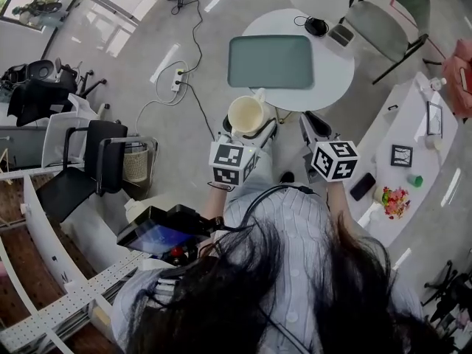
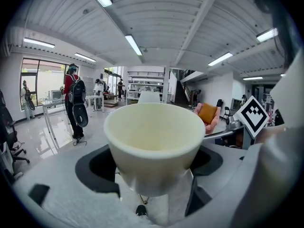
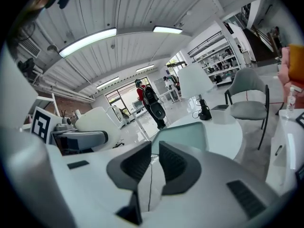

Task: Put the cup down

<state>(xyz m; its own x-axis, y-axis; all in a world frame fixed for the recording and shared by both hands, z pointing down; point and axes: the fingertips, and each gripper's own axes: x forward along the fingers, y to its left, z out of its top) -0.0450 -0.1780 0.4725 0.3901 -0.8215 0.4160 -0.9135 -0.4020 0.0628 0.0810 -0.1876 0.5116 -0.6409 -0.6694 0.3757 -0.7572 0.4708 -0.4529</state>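
Note:
A cream cup (image 1: 245, 114) is held upright in the air by my left gripper (image 1: 254, 129), just short of the near edge of the round white table (image 1: 328, 80). In the left gripper view the cup (image 2: 154, 141) fills the middle, and the left gripper (image 2: 154, 175) is shut on its lower wall. My right gripper (image 1: 313, 122) hovers to the right of the cup at about the same height. In its own view the right gripper (image 3: 155, 158) has its jaws close together with nothing between them. The cup (image 3: 97, 120) shows at that view's left.
A teal tray (image 1: 271, 62) lies on the table, with a black device (image 1: 317, 26) and a small box behind it. A grey chair (image 1: 383, 13) stands at the far right. A white counter (image 1: 402, 124) runs along the right. Cables and a power strip (image 1: 177, 76) lie on the floor.

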